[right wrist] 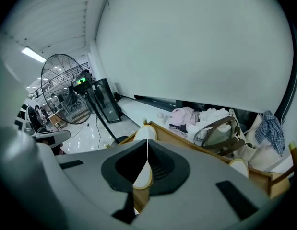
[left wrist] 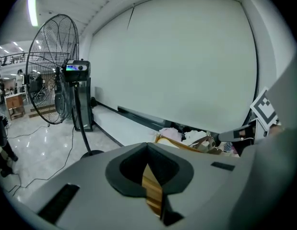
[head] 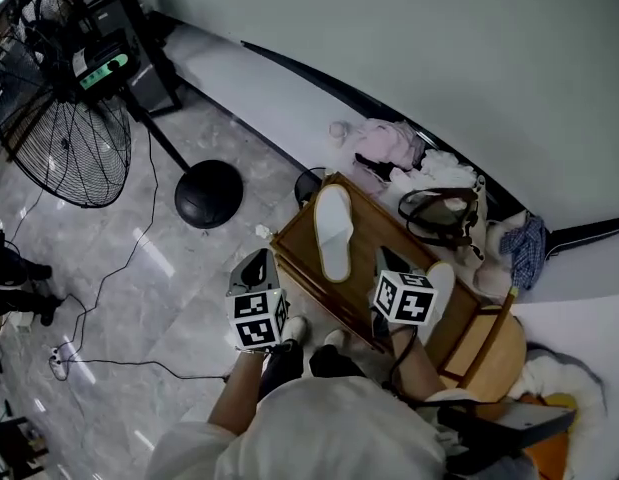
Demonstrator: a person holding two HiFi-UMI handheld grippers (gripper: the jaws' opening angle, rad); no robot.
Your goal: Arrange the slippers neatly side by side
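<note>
One white slipper (head: 334,230) lies lengthwise on the low wooden table (head: 292,244). A second white slipper (head: 444,280) lies at the table's right end, partly hidden behind the right gripper's marker cube. My left gripper (head: 261,260) hangs just off the table's left corner, shut and holding nothing. My right gripper (head: 386,256) hovers over the table between the two slippers, also shut and empty. In the right gripper view the first slipper (right wrist: 145,132) shows just beyond the shut jaws (right wrist: 147,143) and the second slipper (right wrist: 239,167) lies to the right. The left gripper (left wrist: 147,147) view shows only a strip of table wood.
A large floor fan (head: 64,138) with a black round base (head: 208,193) stands to the left. Cables (head: 89,360) trail over the glossy floor. Behind the table lie a pile of clothes (head: 384,143), a handbag (head: 439,213) and a plaid cloth (head: 524,248). A round wooden stool (head: 494,356) sits at right.
</note>
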